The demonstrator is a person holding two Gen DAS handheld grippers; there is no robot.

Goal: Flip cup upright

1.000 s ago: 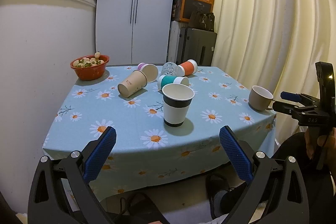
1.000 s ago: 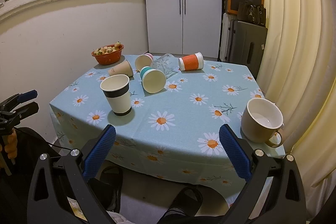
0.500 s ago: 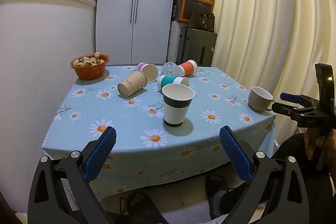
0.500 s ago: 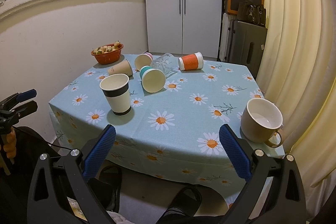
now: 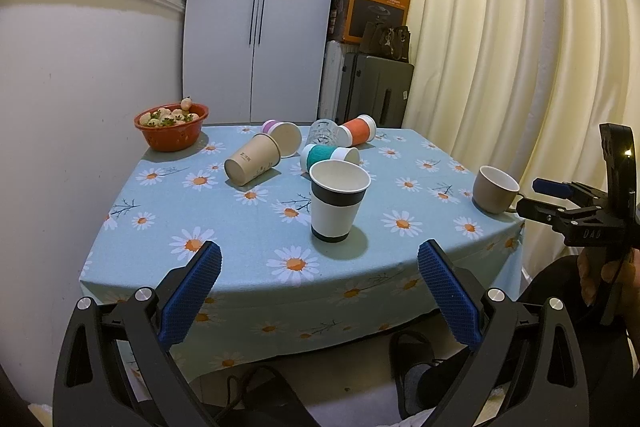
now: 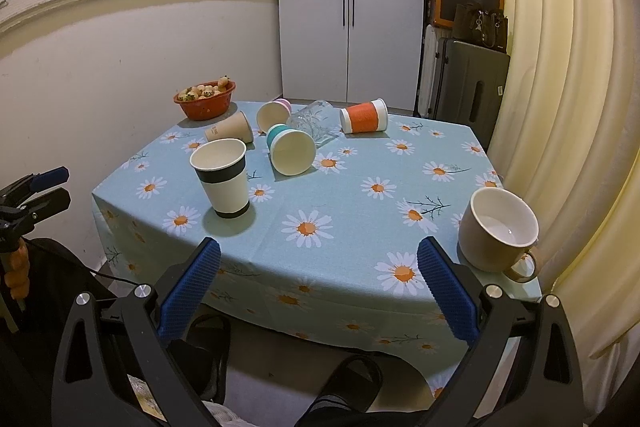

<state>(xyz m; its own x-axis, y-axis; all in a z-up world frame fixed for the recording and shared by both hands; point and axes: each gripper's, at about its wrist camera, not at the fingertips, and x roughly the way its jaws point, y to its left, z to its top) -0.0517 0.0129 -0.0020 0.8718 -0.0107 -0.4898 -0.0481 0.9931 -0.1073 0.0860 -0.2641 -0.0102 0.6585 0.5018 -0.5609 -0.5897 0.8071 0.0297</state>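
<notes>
Plainly, several cups lie on their sides toward the far half of the table (image 6: 360, 251); the teal cup (image 6: 291, 151) is the nearest of them, tipped over just behind the upright black-banded cup (image 6: 224, 179). Its long axis runs roughly toward the cameras, mouth facing the right gripper (image 6: 319, 289). Both that and the left gripper (image 5: 319, 291) hang off the near edge, jaws spread wide, holding nothing. Which one sits nearer is hard to tell.
</notes>
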